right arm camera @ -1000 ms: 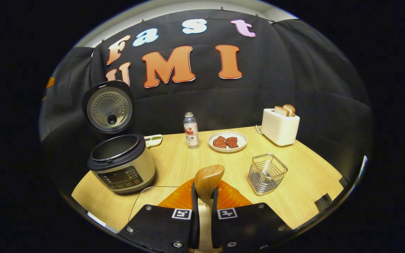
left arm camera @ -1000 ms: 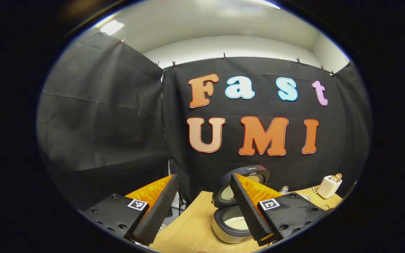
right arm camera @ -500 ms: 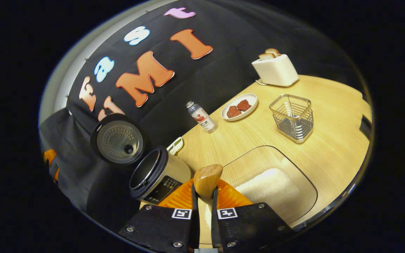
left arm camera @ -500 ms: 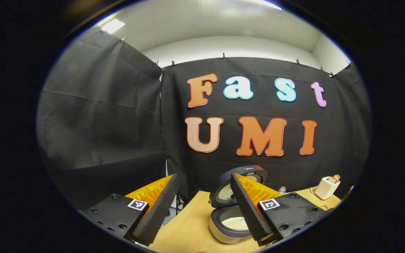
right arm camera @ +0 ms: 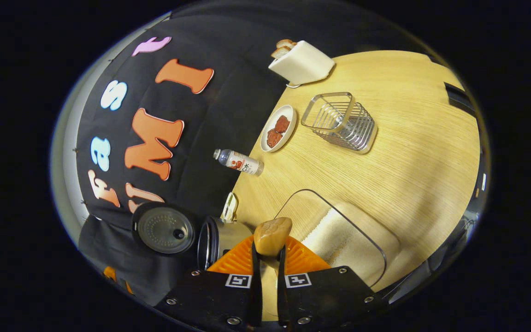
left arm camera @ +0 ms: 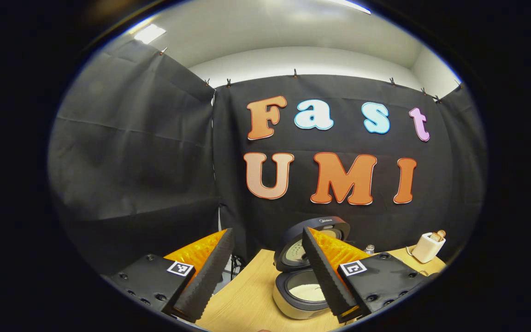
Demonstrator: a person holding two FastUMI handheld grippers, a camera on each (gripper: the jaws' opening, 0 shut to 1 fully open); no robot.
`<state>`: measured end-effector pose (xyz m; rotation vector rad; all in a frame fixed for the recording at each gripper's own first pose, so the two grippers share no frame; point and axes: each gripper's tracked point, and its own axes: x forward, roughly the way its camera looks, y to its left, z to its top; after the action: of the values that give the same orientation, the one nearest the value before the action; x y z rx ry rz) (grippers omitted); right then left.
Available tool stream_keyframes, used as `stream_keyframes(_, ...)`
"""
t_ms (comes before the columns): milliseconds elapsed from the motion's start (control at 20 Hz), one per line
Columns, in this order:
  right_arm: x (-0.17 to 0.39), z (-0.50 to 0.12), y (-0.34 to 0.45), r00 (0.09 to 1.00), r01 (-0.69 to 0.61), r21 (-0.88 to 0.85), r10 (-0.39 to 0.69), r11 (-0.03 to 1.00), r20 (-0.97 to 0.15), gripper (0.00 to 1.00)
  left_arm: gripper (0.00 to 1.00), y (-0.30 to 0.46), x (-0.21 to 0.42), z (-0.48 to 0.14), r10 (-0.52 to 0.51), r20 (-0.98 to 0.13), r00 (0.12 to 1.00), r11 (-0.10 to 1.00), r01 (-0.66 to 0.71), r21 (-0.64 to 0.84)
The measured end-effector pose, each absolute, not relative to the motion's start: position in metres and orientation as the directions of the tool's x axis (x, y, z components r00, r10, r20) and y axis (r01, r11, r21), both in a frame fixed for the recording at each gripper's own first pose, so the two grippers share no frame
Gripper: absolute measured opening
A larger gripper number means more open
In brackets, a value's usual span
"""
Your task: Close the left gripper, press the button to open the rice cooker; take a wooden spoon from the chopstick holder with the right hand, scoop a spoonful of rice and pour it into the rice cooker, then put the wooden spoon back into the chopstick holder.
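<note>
My right gripper (right arm camera: 265, 260) is shut on the handle of the wooden spoon (right arm camera: 272, 236), whose bowl sticks out just past the fingers. It is rolled far over to one side, above a clear container of white rice (right arm camera: 348, 235). The rice cooker (right arm camera: 219, 235) stands open to the left of the spoon, lid (right arm camera: 164, 229) up. The wire chopstick holder (right arm camera: 341, 121) stands farther off on the table. In the left gripper view my left gripper (left arm camera: 266, 233) is open with nothing in it, raised in front of the open rice cooker (left arm camera: 302, 290), which has white rice in its pot.
On the wooden table (right arm camera: 413, 138) stand a white toaster (right arm camera: 300, 62) with bread, a plate (right arm camera: 278, 131) with red pieces and a small bottle (right arm camera: 238, 162). A small white and green thing (right arm camera: 230, 207) lies behind the cooker. The toaster (left arm camera: 429, 246) is at the far right.
The right gripper has rolled steadily onto its side with the spoon and moved from facing the table to over the rice container. The left gripper has hardly moved and stays open.
</note>
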<state>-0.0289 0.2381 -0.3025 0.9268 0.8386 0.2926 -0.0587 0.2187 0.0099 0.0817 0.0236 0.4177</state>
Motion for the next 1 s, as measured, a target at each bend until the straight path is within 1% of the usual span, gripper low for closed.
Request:
stream_keyframes(50, -0.027, -0.298, 0.234, 0.658, 0.127, 0.809, 0.561, 0.574, -0.502, 0.12, 1.0, 0.217, -0.059, 0.013, 0.409, -0.002, 0.912, 0.909, -0.408, 0.083)
stream_keyframes(100, -0.027, -0.294, 0.231, 0.657, 0.132, 0.813, 0.564, 0.567, -0.499, 0.12, 0.98, 0.216, -0.059, 0.013, 0.412, 0.001, 0.911, 0.908, -0.411, 0.084)
stream_keyframes(300, -0.019, -0.285, 0.214, 0.656, 0.137, 0.813, 0.563, 0.567, -0.503, 0.12, 0.99, 0.206, -0.063, 0.021, 0.427, 0.017, 0.904, 0.9, -0.427, 0.083)
stream_keyframes(550, -0.014, -0.27, 0.206, 0.647, 0.168, 0.842, 0.587, 0.512, -0.486, 0.12, 0.99, 0.199, -0.063, 0.022, 0.441, 0.019, 0.897, 0.894, -0.441, 0.078)
stream_keyframes(800, -0.01, -0.25, 0.216, 0.647, 0.18, 0.874, 0.614, 0.452, -0.451, 0.12, 0.98, 0.2, -0.07, 0.023, 0.45, 0.025, 0.893, 0.888, -0.45, 0.09)
stream_keyframes(1000, -0.006, -0.228, 0.236, 0.648, 0.159, 0.899, 0.644, 0.408, -0.407, 0.12, 0.98, 0.2, -0.071, 0.025, 0.449, 0.032, 0.893, 0.888, -0.45, 0.099)
